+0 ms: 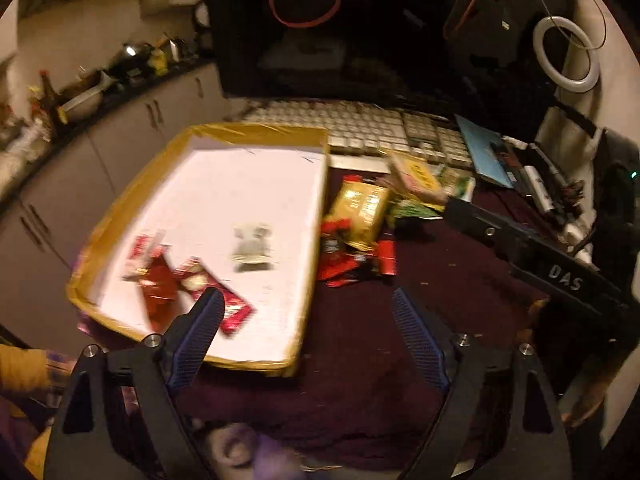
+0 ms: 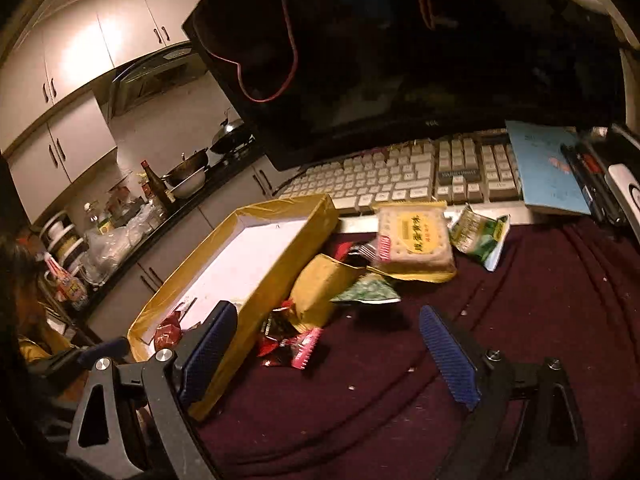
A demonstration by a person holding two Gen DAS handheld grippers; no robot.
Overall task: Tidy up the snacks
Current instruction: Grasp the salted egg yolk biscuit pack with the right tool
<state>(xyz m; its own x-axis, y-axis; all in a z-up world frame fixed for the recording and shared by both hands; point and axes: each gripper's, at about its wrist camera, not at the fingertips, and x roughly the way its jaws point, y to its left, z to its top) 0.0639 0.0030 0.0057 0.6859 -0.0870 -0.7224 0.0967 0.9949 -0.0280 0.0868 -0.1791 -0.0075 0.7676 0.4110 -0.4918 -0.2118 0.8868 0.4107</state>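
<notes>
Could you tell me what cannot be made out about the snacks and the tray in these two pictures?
- Left wrist view: the red packets and grey packet in the tray are motion-blurred; print unreadable.
- Right wrist view: the tray's near wall and the right hand-held gripper's finger hide most of its contents.
- Both views: the pile's lower packets are overlapped; count unclear.

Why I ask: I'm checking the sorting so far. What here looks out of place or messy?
Most snacks sit in a loose heap on the maroon cloth beside the yellow-edged tray, not in it. A green packet looks torn open. Only a few packets lie inside the tray.
</notes>
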